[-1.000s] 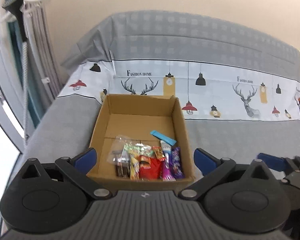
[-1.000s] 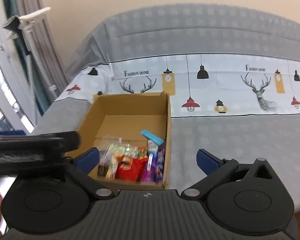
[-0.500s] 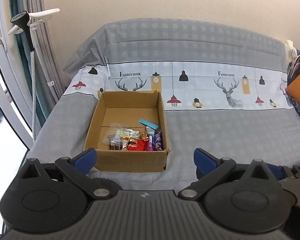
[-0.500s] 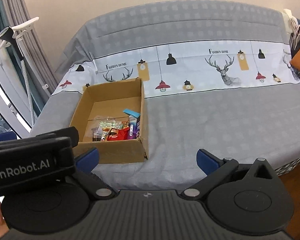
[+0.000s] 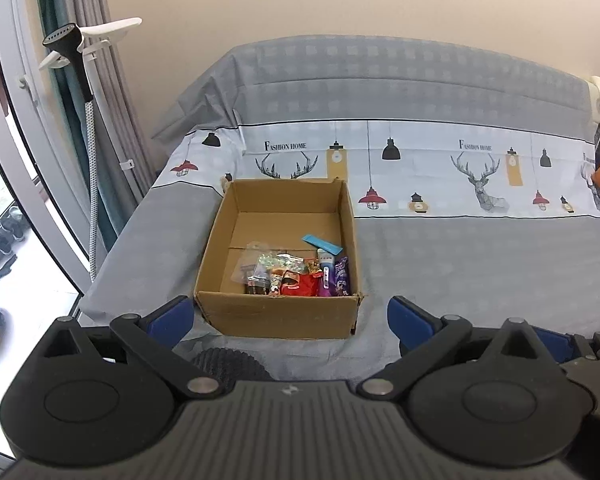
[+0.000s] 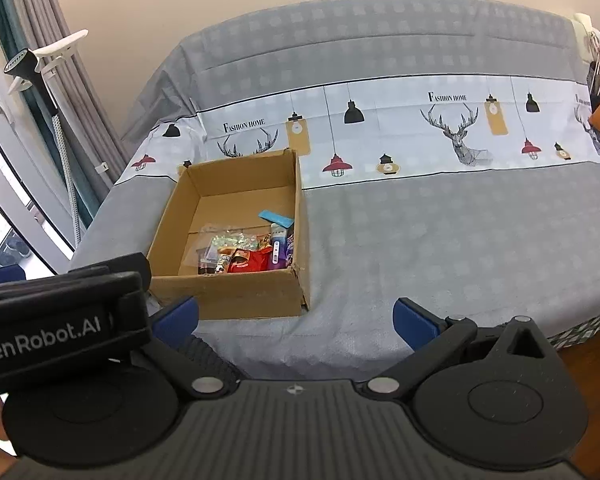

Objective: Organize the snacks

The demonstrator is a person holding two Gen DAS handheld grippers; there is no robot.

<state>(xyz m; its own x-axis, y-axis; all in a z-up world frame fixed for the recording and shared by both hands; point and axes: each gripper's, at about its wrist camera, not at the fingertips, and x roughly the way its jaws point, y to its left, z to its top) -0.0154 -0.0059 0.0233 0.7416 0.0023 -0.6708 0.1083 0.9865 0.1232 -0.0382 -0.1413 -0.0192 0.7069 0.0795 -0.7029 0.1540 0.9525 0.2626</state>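
Snacks (image 5: 296,276) piled at box (image 5: 276,316) near wall, dead ahead of my left gripper (image 5: 288,316); right gripper (image 6: 296,320) offset rightward; both spread wide, empty.

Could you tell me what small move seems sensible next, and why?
Probably just lower both grippers and stop: the snacks all lie inside the cardboard box, none shows on the bedsheet, and the left gripper and right gripper are open and empty.
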